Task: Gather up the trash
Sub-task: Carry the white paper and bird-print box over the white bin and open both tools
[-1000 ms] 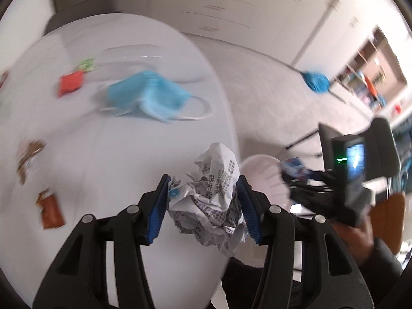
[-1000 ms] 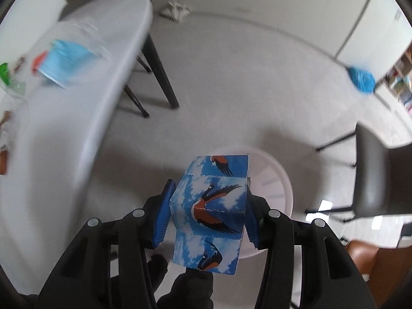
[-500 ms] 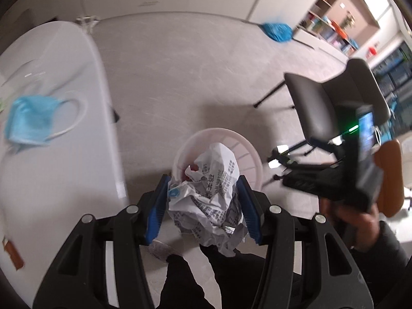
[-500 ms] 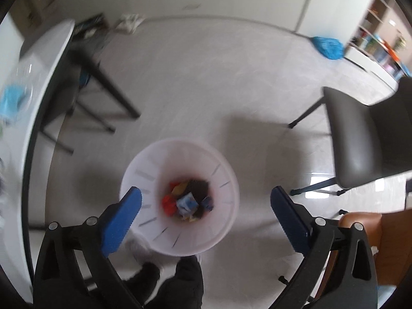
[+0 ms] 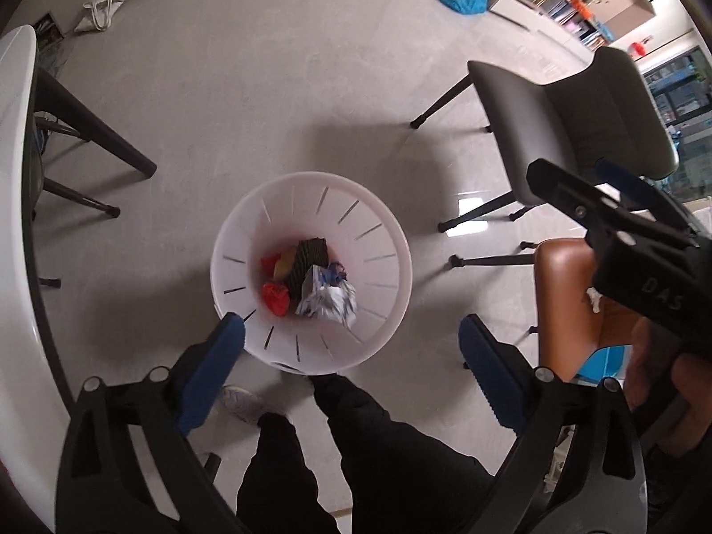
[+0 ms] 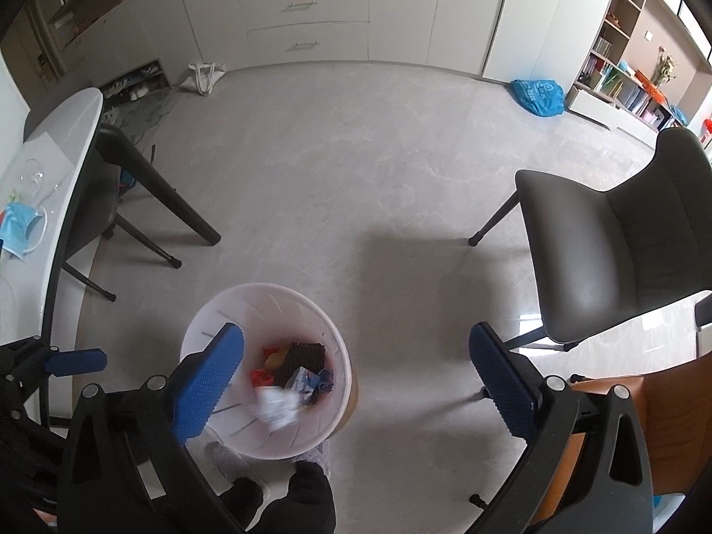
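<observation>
A white slotted trash bin point(image 5: 391, 240) stands on the floor below me; it also shows in the right wrist view point(image 6: 209, 311). In it lie a crumpled printed paper ball point(image 5: 329, 300), red and dark wrappers point(image 5: 276, 296) and a blue piece. My left gripper point(image 5: 356, 356) is open and empty above the bin's near rim. My right gripper point(image 6: 356, 378) is open and empty, over the bin's right side; it also shows in the left wrist view point(image 5: 592, 187). A blue face mask point(image 6: 20, 227) lies on the white table point(image 6: 62, 133).
A grey chair point(image 6: 609, 240) stands to the right, and an orange-brown seat point(image 5: 565, 293) sits nearer. The table's black legs point(image 6: 155, 191) stand left of the bin. A blue bag point(image 6: 536, 95) lies by the far shelves. My legs and shoes point(image 5: 311, 445) are by the bin.
My left gripper opened and the crumpled paper ball fell into the bin. The right gripper, open since half a second ago, has drawn back to the right of the bin.
</observation>
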Available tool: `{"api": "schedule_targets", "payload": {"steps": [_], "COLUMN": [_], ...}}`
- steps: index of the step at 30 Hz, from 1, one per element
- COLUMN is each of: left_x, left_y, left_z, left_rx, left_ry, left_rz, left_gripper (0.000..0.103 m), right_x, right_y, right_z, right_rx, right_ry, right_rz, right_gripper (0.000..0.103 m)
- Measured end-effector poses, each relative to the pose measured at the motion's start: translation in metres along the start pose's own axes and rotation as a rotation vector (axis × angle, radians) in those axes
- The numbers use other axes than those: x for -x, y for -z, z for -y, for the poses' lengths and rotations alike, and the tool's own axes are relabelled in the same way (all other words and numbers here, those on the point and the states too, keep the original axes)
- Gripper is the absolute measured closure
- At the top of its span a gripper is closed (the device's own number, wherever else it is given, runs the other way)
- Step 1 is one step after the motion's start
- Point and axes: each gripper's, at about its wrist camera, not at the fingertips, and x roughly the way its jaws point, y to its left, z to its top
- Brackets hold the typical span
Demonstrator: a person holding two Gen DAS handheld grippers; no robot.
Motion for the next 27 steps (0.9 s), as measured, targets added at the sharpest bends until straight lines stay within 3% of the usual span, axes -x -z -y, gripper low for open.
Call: {"api": "schedule_targets", "payload": {"steps": [6,16,21,27], "left_x": [0.000,0.026,0.065,0.134], "left_y": [0.000,0.007,0.026,0.074], "left_z": [0.004,-0.021,-0.049,-0.120], "left_rx": [0.003,0.070,0.115,0.299], "left_ry": [-0.036,-0.064,-0.156,-0.303], "left_rz": [0.001,0.056,0.139,0.283], "left_gripper": [0.010,0.010,0.010,0.010], "right_x": [0.000,0.012,0.035,0.065], "right_y": [0.000,-0.006,-0.018,-0.033], "right_z": [-0.006,-0.029,-0.054,-0.118], "right_rx": [0.013,0.050,0.057,0.156], "right_ry": [-0.023,-0.054,-0.120,-0.240], "right_rz": [-0.006,0.015,0.058,0.111], "right_gripper": [0.003,0.003,0.003,0.003]}}
